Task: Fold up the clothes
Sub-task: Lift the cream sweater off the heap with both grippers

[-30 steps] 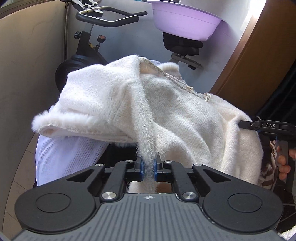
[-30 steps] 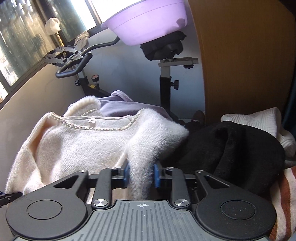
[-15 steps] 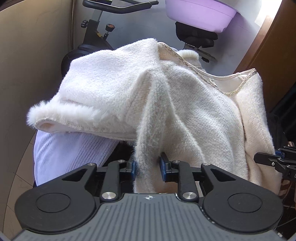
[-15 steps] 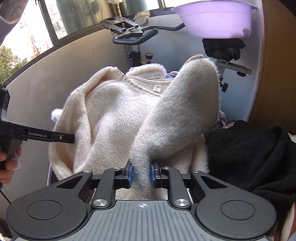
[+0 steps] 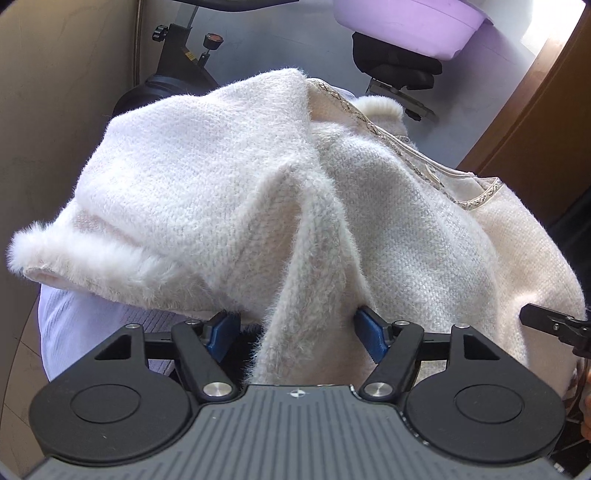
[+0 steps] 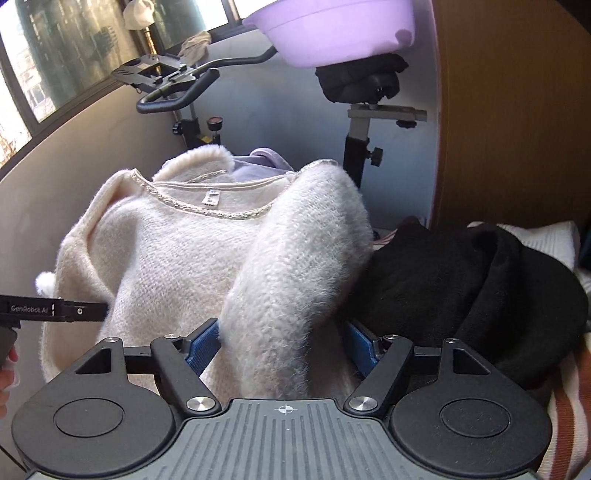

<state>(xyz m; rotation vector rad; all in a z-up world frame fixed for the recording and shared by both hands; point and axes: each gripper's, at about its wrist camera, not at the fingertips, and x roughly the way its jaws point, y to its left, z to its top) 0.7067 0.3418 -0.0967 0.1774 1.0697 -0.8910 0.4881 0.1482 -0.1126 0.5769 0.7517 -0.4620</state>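
Observation:
A fluffy cream sweater [image 5: 221, 184] lies heaped in front of me, neckline trim up and its label [image 6: 211, 196] showing. My left gripper [image 5: 295, 332] is open, its blue pads spread wide, with a loose ridge of the left sleeve lying between them. My right gripper [image 6: 282, 345] is open too, and the thick right sleeve [image 6: 295, 266] rests between its pads, draped over the sweater [image 6: 177, 258] body. A fur cuff [image 5: 74, 258] hangs out at the left.
A lavender garment [image 5: 81, 332] lies under the sweater. A black garment [image 6: 461, 280] and a striped cloth [image 6: 569, 406] sit to the right. Behind stand an exercise bike [image 6: 177, 92] with a purple basin [image 6: 332, 29] on its seat, and a wooden panel [image 6: 509, 129].
Both grippers were shut on sweater folds and have now opened wide. The lifted sleeves have sunk back onto the sweater body.

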